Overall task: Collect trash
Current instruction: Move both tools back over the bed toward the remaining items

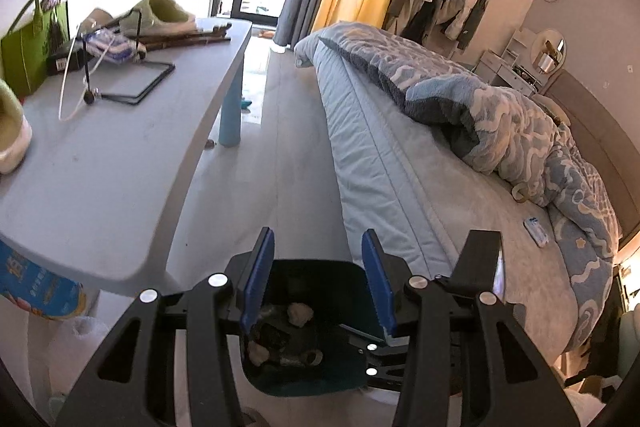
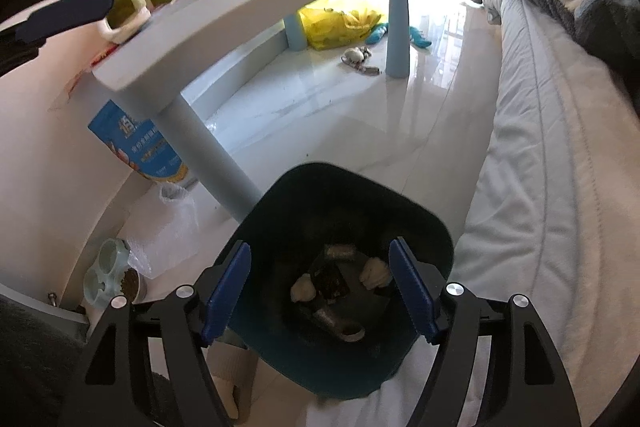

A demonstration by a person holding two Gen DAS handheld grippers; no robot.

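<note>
Several scraps already lie in the bin [image 2: 340, 227]; both grippers, left [image 1: 318, 281] and right [image 2: 320, 287], hang above it, fingers apart, empty.

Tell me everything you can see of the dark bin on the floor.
The dark bin is a dark teal, plastic-looking container with a rounded rim, open-topped and upright on the glossy floor between the table leg and the bed. Inside lie pale crumpled wads, a dark wrapper and other scraps. Both claws hang above it, open, touching nothing.
</note>
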